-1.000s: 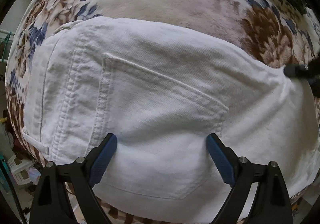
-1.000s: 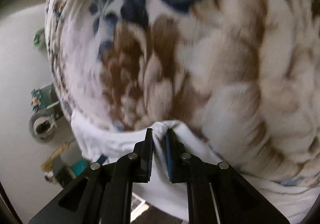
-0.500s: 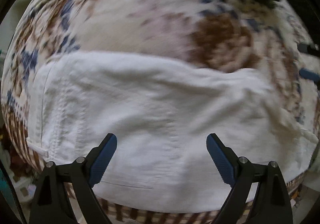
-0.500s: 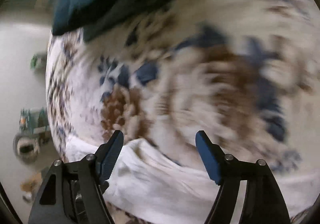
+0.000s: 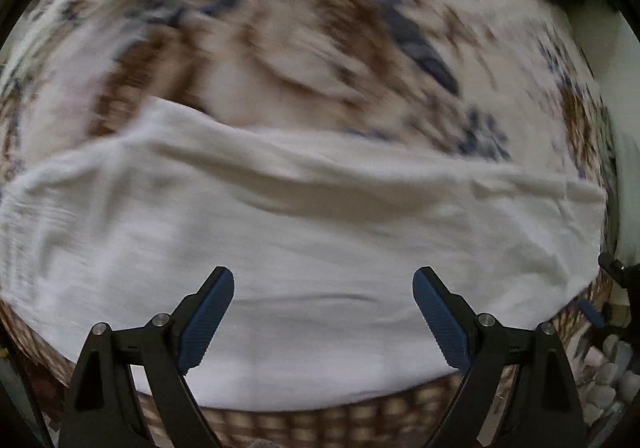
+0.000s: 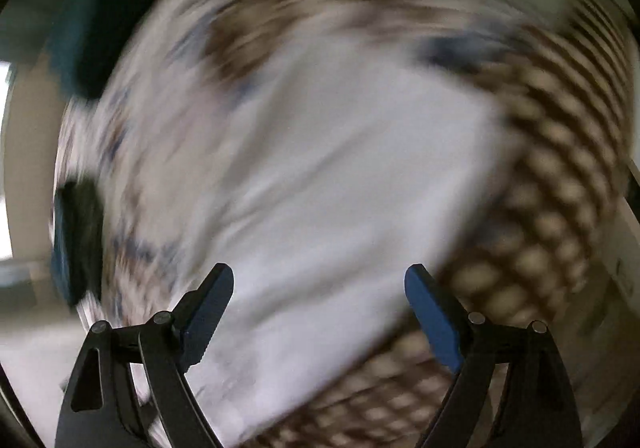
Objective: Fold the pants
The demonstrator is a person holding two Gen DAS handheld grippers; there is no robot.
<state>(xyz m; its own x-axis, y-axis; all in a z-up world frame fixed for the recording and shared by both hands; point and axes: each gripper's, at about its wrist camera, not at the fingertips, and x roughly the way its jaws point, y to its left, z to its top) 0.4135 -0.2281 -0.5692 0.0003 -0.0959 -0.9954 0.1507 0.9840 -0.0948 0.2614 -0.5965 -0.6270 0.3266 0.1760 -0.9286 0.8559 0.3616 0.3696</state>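
White cloth fills the lower half of the left wrist view: the pants (image 5: 304,232) lie spread in a broad band across a bedspread (image 5: 320,60) printed with brown and dark blue flowers, their upper edge running from left to right with a soft ridge along it; near the bottom of the picture the cover's checked brown border (image 5: 360,414) shows beneath the pants' lower edge; the left gripper (image 5: 323,312) hangs above the cloth with its blue-padded jaws spread wide and nothing between them; at the far right edge a small part of the right gripper (image 5: 612,288) appears, black with a blue pad. The right wrist view is heavily smeared by motion; in it the pants (image 6: 328,188) read as a pale slanted patch on the flowered cover, with the checked border (image 6: 560,176) curving down the right side; the right gripper (image 6: 319,312) has its jaws opening, well apart, with no cloth caught between them; dark teal cloth (image 6: 80,48) lies at the upper left, too blurred to tell what it is.
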